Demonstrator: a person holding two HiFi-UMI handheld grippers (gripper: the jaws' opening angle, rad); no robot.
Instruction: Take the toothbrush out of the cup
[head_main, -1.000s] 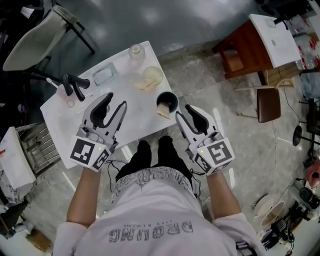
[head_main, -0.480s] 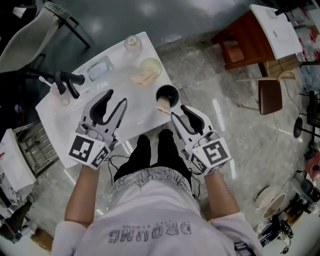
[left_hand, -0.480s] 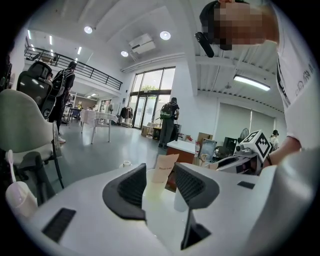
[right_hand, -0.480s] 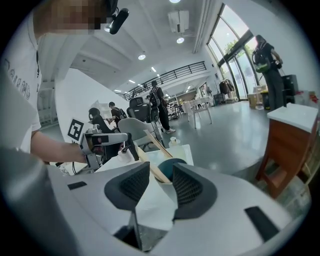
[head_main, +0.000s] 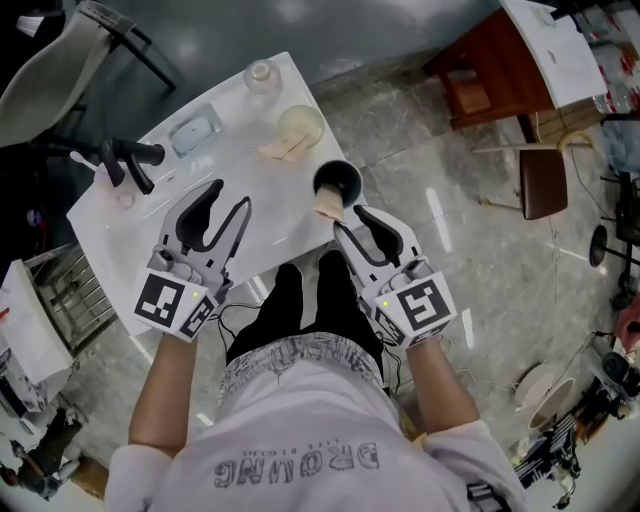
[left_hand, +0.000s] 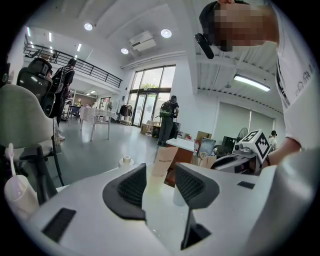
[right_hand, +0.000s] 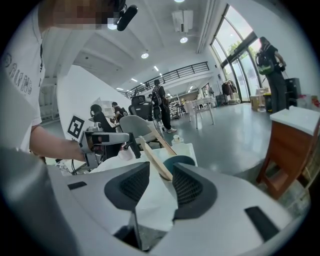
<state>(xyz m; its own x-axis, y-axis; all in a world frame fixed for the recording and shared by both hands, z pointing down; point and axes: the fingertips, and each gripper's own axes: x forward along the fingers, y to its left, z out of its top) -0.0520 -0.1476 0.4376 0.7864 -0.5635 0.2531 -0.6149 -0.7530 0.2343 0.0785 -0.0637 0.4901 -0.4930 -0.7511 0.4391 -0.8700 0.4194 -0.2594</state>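
Over the smooth white table (head_main: 285, 225), my right gripper (head_main: 350, 222) has advanced since the earlier frame to just short of the cup (head_main: 337, 181), ribbed black jaws spread and empty; my left gripper (head_main: 231, 195) hovers over the table, jaws likewise spread and empty. The round dark cup stands at the table's near right edge. The toothbrush (head_main: 327, 207), in a flat tan cardboard sleeve, leans out of it toward the right gripper.
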